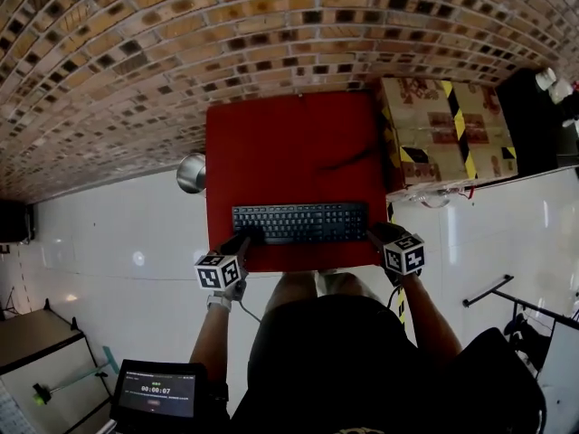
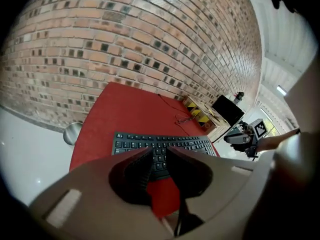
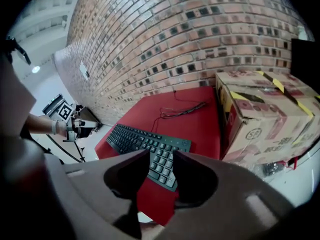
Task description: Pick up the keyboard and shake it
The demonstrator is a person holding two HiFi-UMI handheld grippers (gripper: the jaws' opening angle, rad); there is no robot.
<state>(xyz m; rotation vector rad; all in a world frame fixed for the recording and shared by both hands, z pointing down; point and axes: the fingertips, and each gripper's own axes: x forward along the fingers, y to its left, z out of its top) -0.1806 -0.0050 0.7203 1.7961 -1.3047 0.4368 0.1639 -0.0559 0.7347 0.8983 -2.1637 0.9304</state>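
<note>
Left hand-held gripper (image 1: 244, 240) sits lower left of centre in the head view, at the left end of the flat black plastic computer keyboard (image 1: 300, 222); its jaws are apart and grasp nothing. Right hand-held gripper (image 1: 380, 235), lower right of centre, is likewise released at the keyboard's right end. The keyboard lies flat along the lower edge of the red-topped bench (image 1: 289, 143), beside a taped brown cardboard box (image 1: 448, 129) at upper right

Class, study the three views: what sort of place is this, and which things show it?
Probably an indoor workroom or recording space, not a home: a red table with a keyboard stands by a bare brick wall, beside a hazard-taped cardboard box.
</note>
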